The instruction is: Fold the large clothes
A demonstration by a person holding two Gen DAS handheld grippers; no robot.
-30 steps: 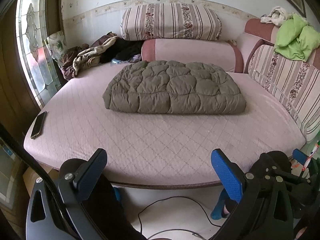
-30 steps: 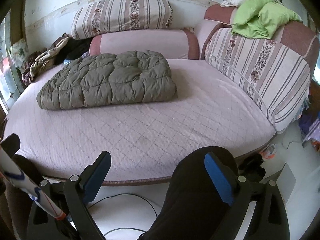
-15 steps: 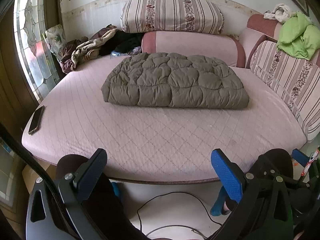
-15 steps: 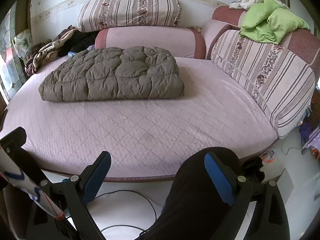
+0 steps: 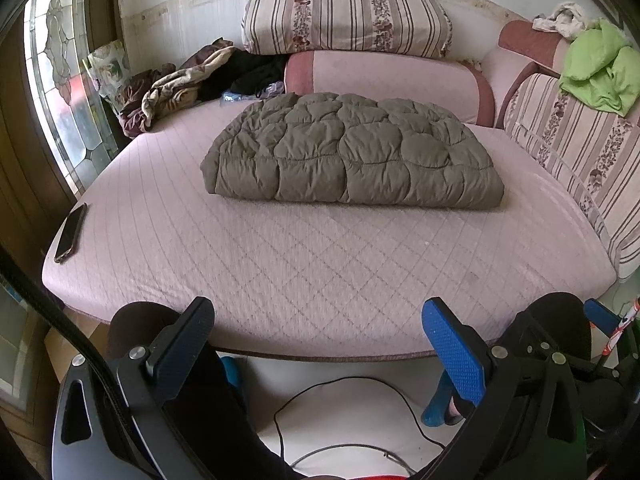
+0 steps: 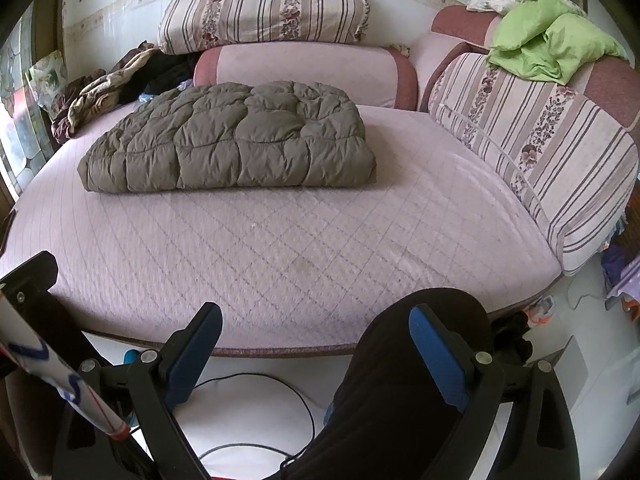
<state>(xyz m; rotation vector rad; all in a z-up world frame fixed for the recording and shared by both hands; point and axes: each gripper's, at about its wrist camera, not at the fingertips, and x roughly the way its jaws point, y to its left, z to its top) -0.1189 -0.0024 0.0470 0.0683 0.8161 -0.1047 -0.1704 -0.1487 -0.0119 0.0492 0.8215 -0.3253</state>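
Note:
An olive-grey quilted puffer coat (image 5: 352,152) (image 6: 236,140) lies folded into a flat bundle on the far half of a pink quilted mattress (image 5: 320,264) (image 6: 304,240). My left gripper (image 5: 320,336) hangs open off the mattress's near edge, nothing between its blue-padded fingers. In the right wrist view my right gripper (image 6: 316,340) is also open and empty at the near edge. Both are well short of the coat. A person's dark-clad knees (image 5: 132,320) (image 6: 424,320) show behind the fingers.
A phone (image 5: 71,232) lies at the mattress's left edge. Striped cushions (image 6: 532,144) and pink bolsters (image 5: 384,80) line the back and right, with green cloth (image 6: 548,48) on top. A heap of clothes (image 5: 180,84) fills the back left corner. A cable (image 5: 344,408) runs over the floor below.
Both grippers have risen and tilted, so the mattress and coat sit lower and closer in each view. The coat has not moved. Both grippers stayed open.

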